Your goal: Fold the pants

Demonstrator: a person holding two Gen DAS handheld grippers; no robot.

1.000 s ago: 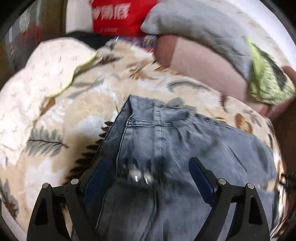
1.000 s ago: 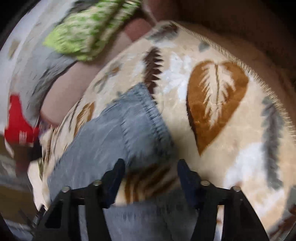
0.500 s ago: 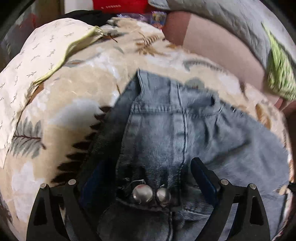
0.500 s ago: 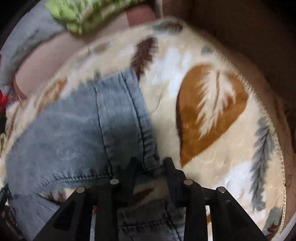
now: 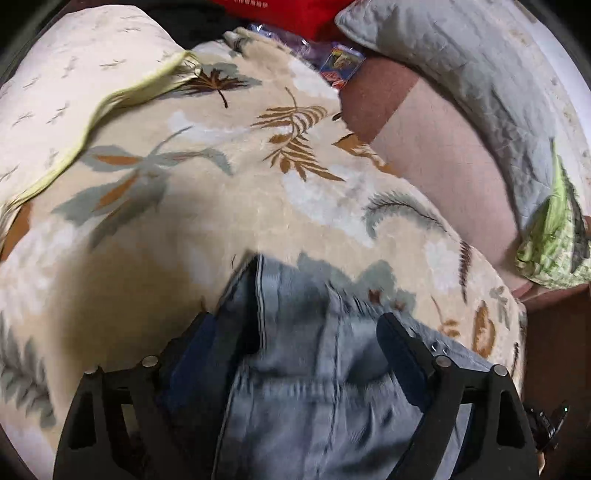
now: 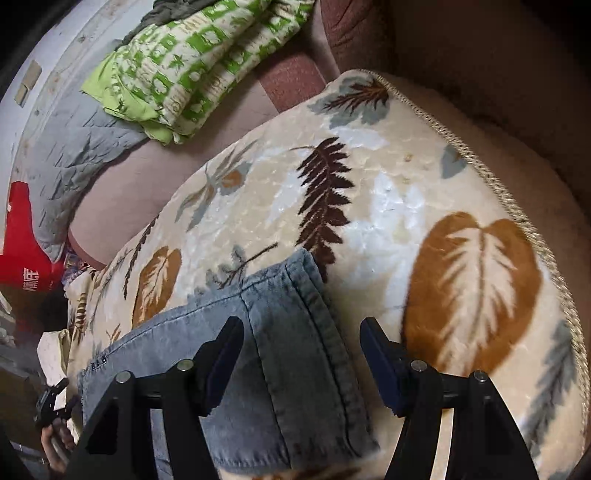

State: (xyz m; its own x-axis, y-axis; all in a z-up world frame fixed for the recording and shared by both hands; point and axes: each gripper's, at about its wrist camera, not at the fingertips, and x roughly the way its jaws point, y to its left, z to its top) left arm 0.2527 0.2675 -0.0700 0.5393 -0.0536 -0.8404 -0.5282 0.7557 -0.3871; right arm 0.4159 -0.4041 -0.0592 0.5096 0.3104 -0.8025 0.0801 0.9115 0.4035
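Blue jeans [image 5: 314,387] lie on a leaf-patterned blanket [image 5: 221,206]. My left gripper [image 5: 293,321] hangs over their bunched upper edge. Its jaws stand wide and are closing a little; denim is between them, and the pads do not press on it. In the right wrist view the leg's hemmed end [image 6: 288,369] lies flat on the blanket [image 6: 369,206]. My right gripper [image 6: 301,325] is right above it. Its jaws are opening, with the hem between the fingers and free of both pads.
Behind the blanket are a grey quilted pillow [image 5: 461,74], a green patterned cloth [image 6: 184,66] and a red bag [image 5: 280,11]. A white quilt with yellow edging [image 5: 74,55] lies at the far left. The blanket's corded edge [image 6: 480,158] runs along the right.
The right gripper shut on the leg hem, carried it over, and has now opened off it. The left gripper moved; the jeans sit lower in its view and the waist buttons are out of sight.
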